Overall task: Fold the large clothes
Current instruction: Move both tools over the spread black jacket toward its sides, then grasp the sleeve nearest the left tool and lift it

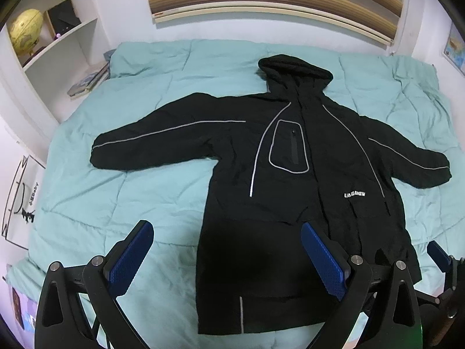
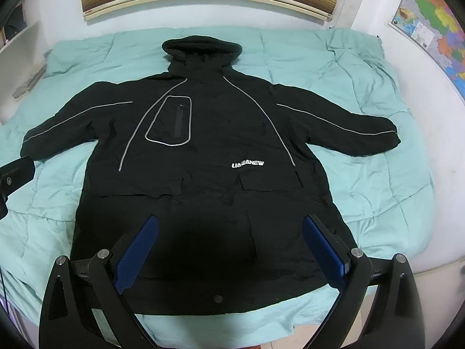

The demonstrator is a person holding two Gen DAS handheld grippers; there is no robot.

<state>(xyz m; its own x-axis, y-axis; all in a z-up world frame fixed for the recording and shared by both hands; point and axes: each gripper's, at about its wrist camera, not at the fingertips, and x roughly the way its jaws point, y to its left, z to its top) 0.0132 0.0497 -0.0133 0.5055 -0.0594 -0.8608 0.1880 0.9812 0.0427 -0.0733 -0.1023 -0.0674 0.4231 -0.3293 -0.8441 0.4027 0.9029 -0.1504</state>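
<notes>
A teal quilt (image 2: 363, 110) covers the bed; a black hooded jacket (image 2: 209, 151) lies flat along its middle, sleeves out, hood toward the far edge. Above its hem, left gripper (image 1: 226, 258) and right gripper (image 2: 229, 250) hover, fingers spread, holding nothing

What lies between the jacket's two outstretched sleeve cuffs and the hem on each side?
Only bare teal quilt. Beside the black hooded jacket, nothing lies below either sleeve; the right wrist view shows both sides, the left wrist view confirms its side.
</notes>
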